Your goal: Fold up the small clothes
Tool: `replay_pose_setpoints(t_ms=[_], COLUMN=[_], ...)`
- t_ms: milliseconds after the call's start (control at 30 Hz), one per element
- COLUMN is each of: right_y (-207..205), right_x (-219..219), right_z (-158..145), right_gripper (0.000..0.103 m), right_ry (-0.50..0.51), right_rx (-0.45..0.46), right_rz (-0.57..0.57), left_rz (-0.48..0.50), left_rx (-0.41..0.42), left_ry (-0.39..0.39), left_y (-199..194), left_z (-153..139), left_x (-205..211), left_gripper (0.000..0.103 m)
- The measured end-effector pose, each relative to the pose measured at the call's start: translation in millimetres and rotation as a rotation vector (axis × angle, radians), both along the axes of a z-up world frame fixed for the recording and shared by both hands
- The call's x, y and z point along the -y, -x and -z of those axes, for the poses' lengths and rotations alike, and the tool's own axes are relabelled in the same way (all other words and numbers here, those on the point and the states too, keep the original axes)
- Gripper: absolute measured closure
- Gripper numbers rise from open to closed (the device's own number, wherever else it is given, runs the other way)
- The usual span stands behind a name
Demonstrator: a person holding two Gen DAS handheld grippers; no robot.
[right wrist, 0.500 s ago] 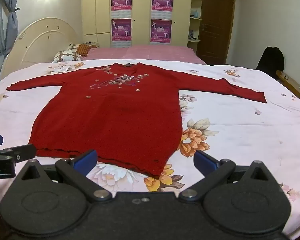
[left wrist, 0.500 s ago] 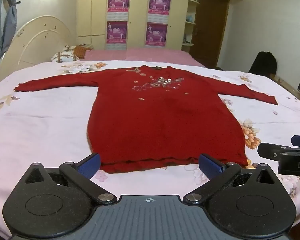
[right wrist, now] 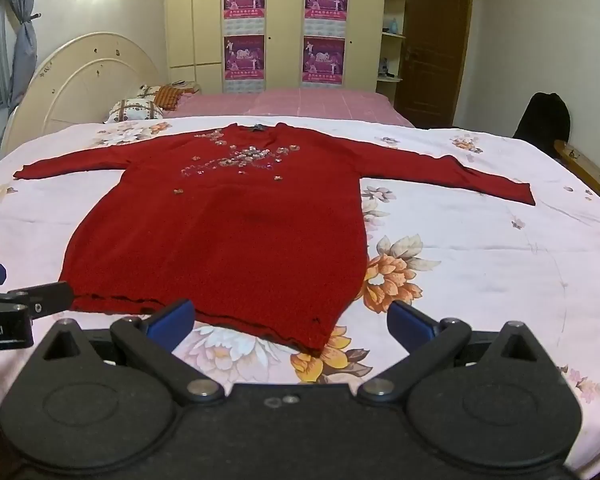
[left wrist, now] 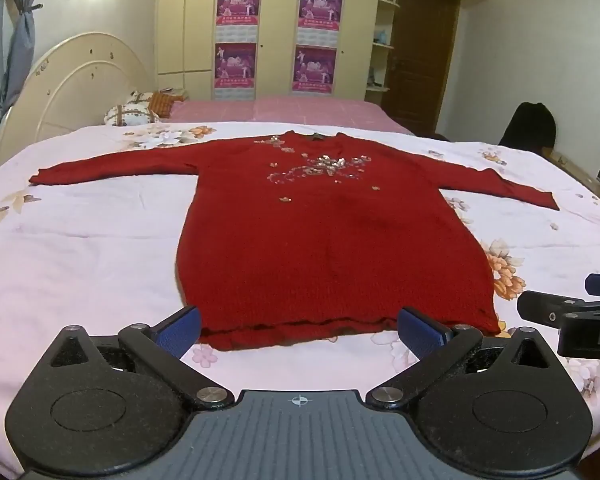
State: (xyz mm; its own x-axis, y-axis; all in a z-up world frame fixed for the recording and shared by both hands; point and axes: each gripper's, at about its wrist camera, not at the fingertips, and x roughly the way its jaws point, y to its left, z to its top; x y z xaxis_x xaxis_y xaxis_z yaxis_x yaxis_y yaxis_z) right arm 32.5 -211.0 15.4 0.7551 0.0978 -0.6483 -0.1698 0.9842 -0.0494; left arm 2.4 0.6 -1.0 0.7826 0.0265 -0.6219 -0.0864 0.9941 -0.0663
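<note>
On the bed (left wrist: 80, 248), a red sweater (left wrist: 332, 248) is lying flat and face up, sleeves stretched straight out to either side, hem toward the cameras and collar pointing away at the wardrobe (left wrist: 276, 28). That's probably deliberate: spread out like this, every edge is reachable and a fold should come out clean, though nothing is folded yet. The left gripper (left wrist: 299, 326) is hovering just over the hem with its blue pads spread wide, nothing between them, lined up roughly with the hem's left half. The right gripper (right wrist: 291, 322) is doing the same beside it, jaws fully apart and empty, sitting over the hem's right corner. Both are tilting down at the cloth, so it looks like they're getting set for a two-point grab, but whether at the hem or out at the sleeves is anyone's guess. Each gripper is showing up at the edge of the other's view, so they're sitting side by side. As for containers, there's really nothing: no basket, bin or drawer is sitting on the sheet, only the closed wardrobe at the back, contents hidden.
</note>
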Motion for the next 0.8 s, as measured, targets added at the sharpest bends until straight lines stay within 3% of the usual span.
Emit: replay_pose_setpoints(t_ms=[800], right_y=[-2.3], right_x=[3.0], right_z=[-5.0], right_gripper=[0.001], right_ry=[0.002], right_rx=[-0.004], right_rz=[-0.014], left_rz=[0.003], left_rx=[-0.002], left_ry=[-0.003], left_y=[-1.2], left_z=[2.1], left_x=[-0.3], left_gripper=[0.0])
